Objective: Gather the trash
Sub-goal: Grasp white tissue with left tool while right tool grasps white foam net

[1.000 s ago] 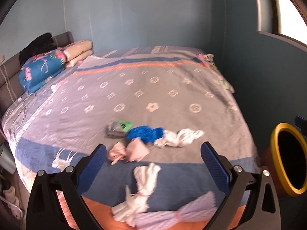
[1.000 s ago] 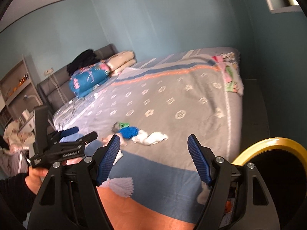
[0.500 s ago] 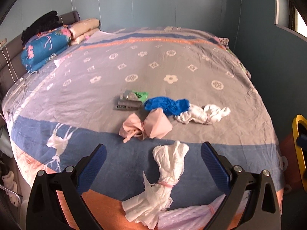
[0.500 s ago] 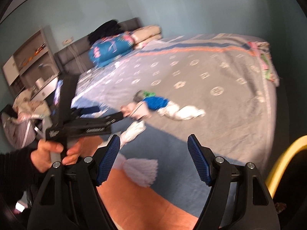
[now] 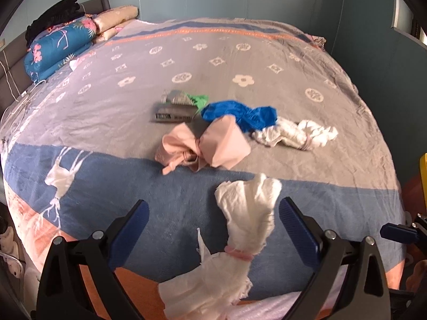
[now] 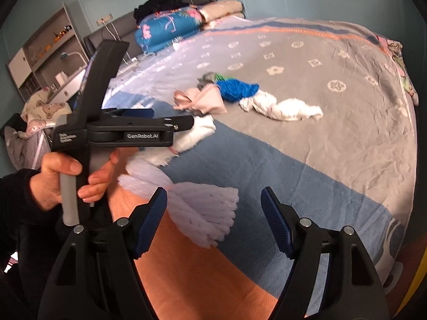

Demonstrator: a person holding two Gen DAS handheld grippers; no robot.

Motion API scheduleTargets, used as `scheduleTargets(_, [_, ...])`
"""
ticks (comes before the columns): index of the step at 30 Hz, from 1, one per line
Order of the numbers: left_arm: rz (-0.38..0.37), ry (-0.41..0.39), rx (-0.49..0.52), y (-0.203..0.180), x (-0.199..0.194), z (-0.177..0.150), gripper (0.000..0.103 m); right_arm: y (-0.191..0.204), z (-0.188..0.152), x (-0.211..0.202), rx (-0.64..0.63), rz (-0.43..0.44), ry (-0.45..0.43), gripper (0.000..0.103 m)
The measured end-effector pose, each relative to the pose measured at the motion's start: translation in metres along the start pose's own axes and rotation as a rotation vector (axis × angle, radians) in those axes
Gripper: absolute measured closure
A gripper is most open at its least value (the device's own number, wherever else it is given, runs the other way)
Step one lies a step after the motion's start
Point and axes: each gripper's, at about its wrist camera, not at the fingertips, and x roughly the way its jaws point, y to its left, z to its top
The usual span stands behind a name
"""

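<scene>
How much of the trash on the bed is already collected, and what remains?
Nothing looks collected yet. Both the left gripper and right gripper have open, empty jaws. In hand: the left hovers over the white tied paper bundle, the right over the pale foam net. Left on the bed: the pink wrapper, blue wad, grey packet and second white bundle.

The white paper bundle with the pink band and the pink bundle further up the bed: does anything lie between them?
No. In the left wrist view only bare blue bedspread separates the white paper bundle from the pink bundle.
</scene>
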Motion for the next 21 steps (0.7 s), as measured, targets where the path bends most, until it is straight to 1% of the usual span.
scheduleTargets(2, [-0.003, 0.021, -0.007, 0.001, 0.007, -0.002, 0.013, 0.0, -0.002, 0.007, 0.001, -0.005, 0.012, 0.033])
scheduleTargets(3, [-0.007, 0.033, -0.01, 0.002, 0.011, -0.003, 0.017, 0.0, -0.002, 0.01, 0.0, -0.004, 0.019, 0.033])
scheduleTargets(6, [-0.026, 0.055, -0.015, 0.003, 0.019, -0.005, 0.022, 0.0, -0.002, 0.02, -0.008, -0.014, 0.034, 0.034])
scheduleTargets(8, [-0.039, 0.061, -0.014, 0.002, 0.022, -0.006, 0.034, 0.001, -0.002, 0.025, -0.011, -0.024, 0.04, 0.034])
scheduleTargets(9, [-0.045, 0.062, -0.014, 0.002, 0.022, -0.007, 0.038, 0.001, -0.002, 0.027, -0.009, -0.025, 0.041, 0.035])
scheduleTargets(11, [-0.064, 0.065, -0.009, 0.002, 0.023, -0.008, 0.054, 0.002, -0.001, 0.03, -0.008, -0.023, 0.044, 0.037])
scheduleTargets(12, [-0.073, 0.064, -0.006, 0.001, 0.023, -0.009, 0.058, 0.002, 0.0, 0.03, -0.008, -0.023, 0.047, 0.04])
scheduleTargets(13, [-0.08, 0.06, 0.0, 0.0, 0.022, -0.009, 0.065, 0.003, 0.0, 0.031, -0.009, -0.023, 0.048, 0.041])
scheduleTargets(14, [-0.086, 0.054, 0.009, -0.002, 0.021, -0.01, 0.069, 0.003, 0.0, 0.031, -0.009, -0.024, 0.049, 0.042])
scheduleTargets(15, [-0.092, 0.049, 0.018, -0.004, 0.02, -0.01, 0.077, 0.003, 0.0, 0.032, -0.005, -0.022, 0.052, 0.045])
scheduleTargets(16, [-0.096, 0.044, 0.029, -0.006, 0.019, -0.011, 0.081, 0.003, 0.0, 0.032, -0.003, -0.018, 0.056, 0.049])
scheduleTargets(17, [-0.095, 0.036, 0.039, -0.008, 0.017, -0.012, 0.084, 0.003, -0.001, 0.032, -0.002, -0.016, 0.059, 0.05])
scheduleTargets(19, [-0.098, 0.027, 0.052, -0.01, 0.016, -0.012, 0.086, 0.003, -0.002, 0.033, 0.005, -0.011, 0.066, 0.056])
scheduleTargets(21, [-0.104, 0.023, 0.055, -0.01, 0.014, -0.013, 0.087, 0.002, -0.003, 0.034, 0.02, -0.002, 0.071, 0.06])
